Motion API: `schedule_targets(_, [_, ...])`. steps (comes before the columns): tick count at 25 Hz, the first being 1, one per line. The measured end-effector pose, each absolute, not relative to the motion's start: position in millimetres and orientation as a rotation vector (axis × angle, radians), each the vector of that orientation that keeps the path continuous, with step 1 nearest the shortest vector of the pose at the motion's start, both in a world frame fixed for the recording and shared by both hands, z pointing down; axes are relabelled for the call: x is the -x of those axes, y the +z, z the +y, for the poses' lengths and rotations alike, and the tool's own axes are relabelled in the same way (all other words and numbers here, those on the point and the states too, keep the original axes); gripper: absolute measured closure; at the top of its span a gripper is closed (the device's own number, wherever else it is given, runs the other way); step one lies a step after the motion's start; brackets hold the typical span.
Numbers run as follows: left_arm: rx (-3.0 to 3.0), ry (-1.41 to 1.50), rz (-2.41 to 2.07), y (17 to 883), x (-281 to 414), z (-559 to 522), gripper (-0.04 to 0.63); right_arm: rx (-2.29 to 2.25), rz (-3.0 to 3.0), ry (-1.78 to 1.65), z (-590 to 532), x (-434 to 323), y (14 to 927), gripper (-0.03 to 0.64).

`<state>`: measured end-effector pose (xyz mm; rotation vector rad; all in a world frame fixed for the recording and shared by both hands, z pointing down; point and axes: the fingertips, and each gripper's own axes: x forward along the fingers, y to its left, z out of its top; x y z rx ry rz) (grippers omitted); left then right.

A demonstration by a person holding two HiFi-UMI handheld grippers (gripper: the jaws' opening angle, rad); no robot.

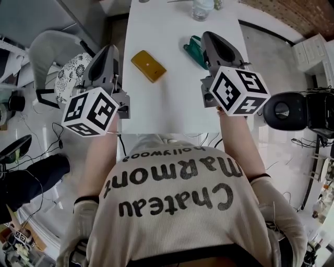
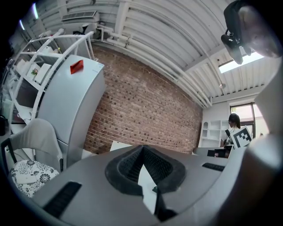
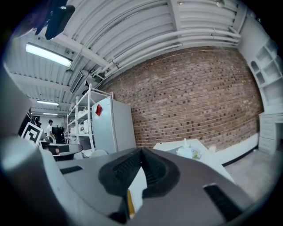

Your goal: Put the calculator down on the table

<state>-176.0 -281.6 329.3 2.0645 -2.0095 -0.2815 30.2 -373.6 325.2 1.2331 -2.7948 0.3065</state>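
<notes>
Yellow flat rectangular slab [image 1: 148, 65], taken to be the calculator (no keys can be made out in the head view), lies flat on the white table [image 1: 172, 104]. It touches neither gripper. Judged from that, the put-down looks done and only a clean exit is left.

Risks from here:
- The slab lies near the table's left edge. The left gripper [image 1: 110, 48] hangs just left of the slab, off that edge. A sideways swing toward the slab could shove it or tip it over the side.
- A teal object [image 1: 193, 49] lies right of the slab, just beside the right gripper [image 1: 211, 35]. Whether they touch cannot be told. Any drift of that gripper toward the slab would likely drag or knock the teal object.
- A clear bottle [image 1: 202, 8] stands beyond the slab at the far end. It is only at risk if a gripper pushes forward instead of pulling back.
- Neither gripper camera frames the slab clearly, so the head view is the only check on clearance.

Tool state:
- Left gripper [image 2: 142, 146]: dark ribbed pads meet at the tip, so it is closed and empty. Only a strip of white tabletop shows behind the tip. It points roughly level.
- Right gripper [image 3: 141, 150]: pads are also pressed together with nothing clamped. It sits right of the slab and well apart from it, over the table's right side.
- Both marker cubes face the head camera.
</notes>
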Motion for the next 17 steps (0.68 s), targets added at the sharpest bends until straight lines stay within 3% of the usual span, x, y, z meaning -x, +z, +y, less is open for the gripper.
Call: schedule_targets(17, [-2.052,-0.31,-2.07,307.1,173.6,-255.0,0.595,-1.173,-2.836,0.286,-354.4,-26.4,308.2,0.614])
